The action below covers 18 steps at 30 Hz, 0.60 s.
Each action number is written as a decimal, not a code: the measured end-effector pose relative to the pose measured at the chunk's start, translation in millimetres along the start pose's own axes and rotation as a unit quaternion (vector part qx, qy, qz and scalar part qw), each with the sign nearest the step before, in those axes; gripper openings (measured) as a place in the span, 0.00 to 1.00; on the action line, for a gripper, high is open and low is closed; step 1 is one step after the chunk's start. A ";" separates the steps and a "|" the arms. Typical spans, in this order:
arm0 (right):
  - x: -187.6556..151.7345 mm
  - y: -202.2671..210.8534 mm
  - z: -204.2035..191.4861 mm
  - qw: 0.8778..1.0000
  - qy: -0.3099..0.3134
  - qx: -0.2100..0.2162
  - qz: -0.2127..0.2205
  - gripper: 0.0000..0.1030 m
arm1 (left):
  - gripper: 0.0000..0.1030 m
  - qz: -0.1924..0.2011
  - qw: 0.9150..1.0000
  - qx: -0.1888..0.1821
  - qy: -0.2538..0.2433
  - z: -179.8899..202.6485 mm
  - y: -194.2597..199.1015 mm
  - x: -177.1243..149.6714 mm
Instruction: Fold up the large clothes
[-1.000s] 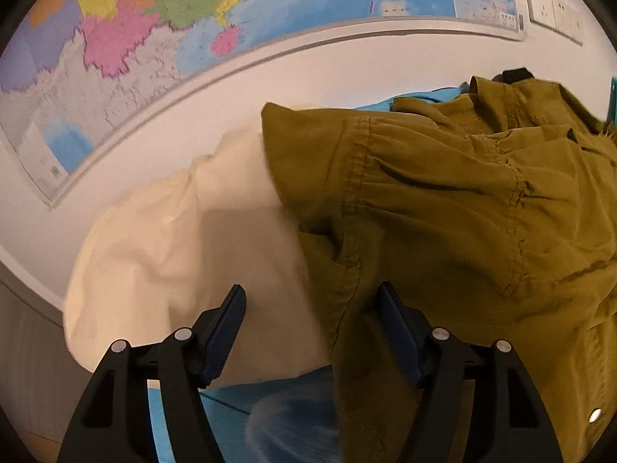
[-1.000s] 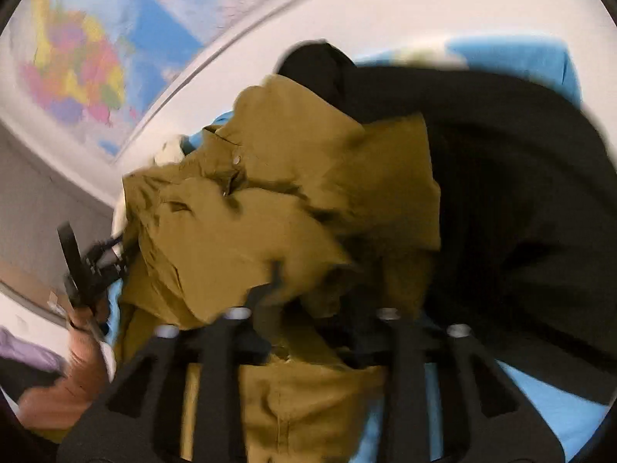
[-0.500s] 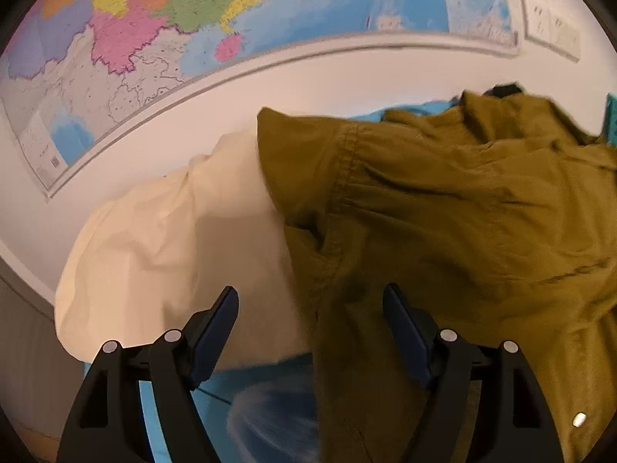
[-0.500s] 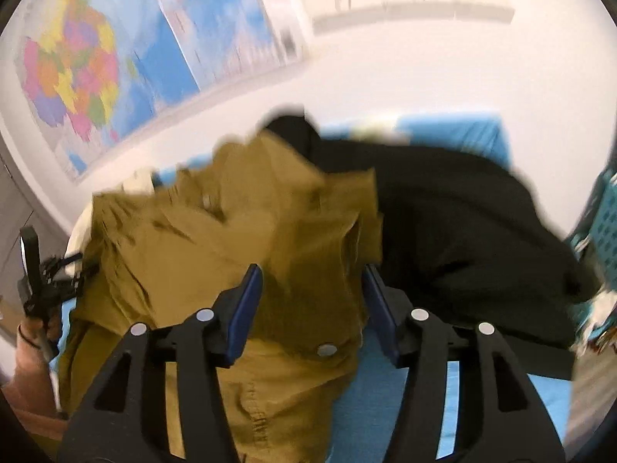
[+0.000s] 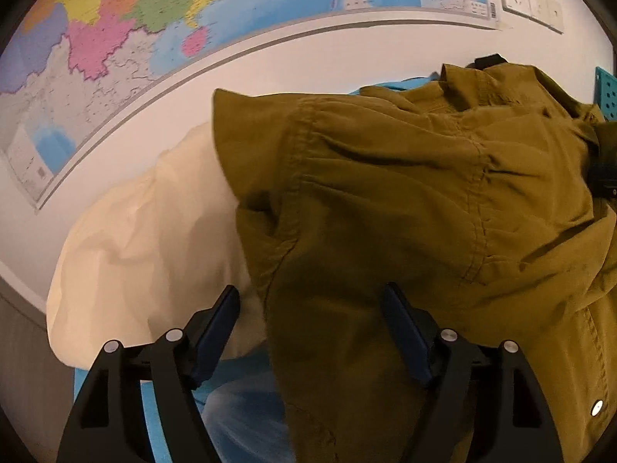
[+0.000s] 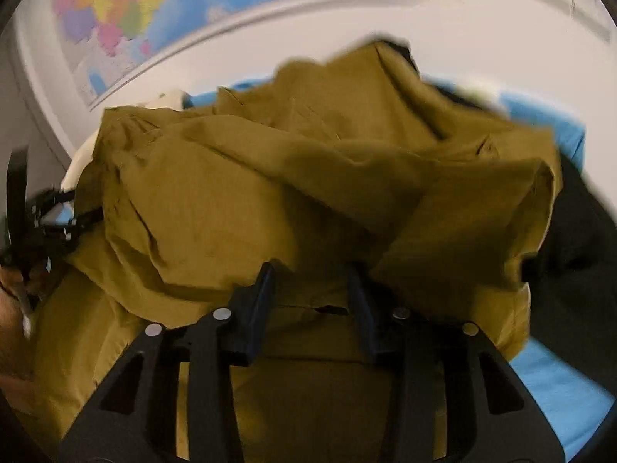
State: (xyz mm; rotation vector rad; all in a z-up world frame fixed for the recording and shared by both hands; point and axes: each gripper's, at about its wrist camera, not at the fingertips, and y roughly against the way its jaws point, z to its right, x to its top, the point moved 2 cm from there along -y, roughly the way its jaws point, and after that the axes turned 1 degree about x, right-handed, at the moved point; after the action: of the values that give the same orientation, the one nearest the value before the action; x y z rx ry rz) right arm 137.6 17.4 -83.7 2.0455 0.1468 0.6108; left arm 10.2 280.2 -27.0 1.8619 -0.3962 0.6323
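Note:
An olive-brown jacket (image 5: 405, 208) lies bunched on a blue surface (image 5: 246, 420). It fills the right wrist view too (image 6: 293, 185). My left gripper (image 5: 310, 332) is open, its jaws on either side of the jacket's left edge. My right gripper (image 6: 310, 301) is open with jacket cloth lying between its fingers, close over the garment. The left gripper shows at the left edge of the right wrist view (image 6: 34, 223).
A cream garment (image 5: 146, 254) lies left of the jacket. A black garment (image 6: 570, 239) lies to its right. A wall map (image 5: 162, 31) hangs behind, with wall sockets (image 5: 532, 4) at the upper right. A teal perforated panel (image 5: 607, 92) stands at the right edge.
The right gripper has dropped closer over the jacket and its jaws stand a little nearer together. The left gripper has shifted slightly, staying open at the jacket's left edge.

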 end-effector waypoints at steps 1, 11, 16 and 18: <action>-0.2 8.1 -0.6 1.000 -0.003 0.011 0.008 0.46 | 0.73 0.005 1.000 -0.006 0.005 -2.8 6.0 -1.3; -101.2 124.6 18.1 0.985 -0.124 0.115 0.039 0.66 | 0.84 0.010 0.986 -0.153 0.070 -54.6 63.5 -58.3; -168.0 144.2 18.0 0.974 -0.184 0.130 0.013 0.66 | 0.86 -0.033 0.973 -0.215 0.081 -50.7 69.0 -103.5; -184.4 149.2 10.6 0.972 -0.189 0.136 0.011 0.66 | 0.86 -0.046 0.967 -0.233 0.088 -49.9 71.1 -120.3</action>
State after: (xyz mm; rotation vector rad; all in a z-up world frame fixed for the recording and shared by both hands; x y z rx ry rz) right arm -38.2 -133.0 -30.2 2.3920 -0.0202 0.2117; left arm -137.1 297.6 -31.0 1.3558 -0.3065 0.5777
